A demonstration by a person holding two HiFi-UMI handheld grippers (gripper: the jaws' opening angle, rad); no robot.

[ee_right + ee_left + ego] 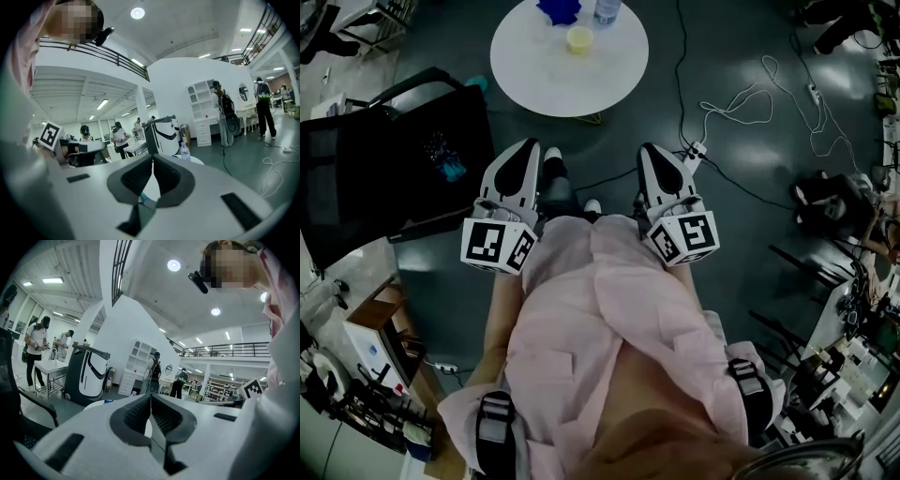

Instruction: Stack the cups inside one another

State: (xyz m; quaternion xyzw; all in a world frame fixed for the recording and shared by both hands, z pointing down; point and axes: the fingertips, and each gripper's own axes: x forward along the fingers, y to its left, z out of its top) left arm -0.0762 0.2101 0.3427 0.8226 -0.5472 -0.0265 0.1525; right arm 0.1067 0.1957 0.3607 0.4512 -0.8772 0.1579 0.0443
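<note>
A small yellow cup (579, 39) stands on the round white table (609, 80) at the top of the head view, beside a blue object (560, 9) and a clear bottle (607, 9). Both grippers are held out level in front of the person's body, well short of the table. My left gripper (528, 148) (151, 395) is shut, its pads meeting with nothing between them. My right gripper (650, 150) (153, 158) is also shut and empty. The bottle (185, 151) and the table's edge (198, 161) show just past the right jaws.
A black chair (394, 159) stands left of the table. Cables (741, 103) and a power strip (695, 150) lie on the dark floor to the right. Cluttered benches line both sides. A white machine (86, 373) and several people stand further off.
</note>
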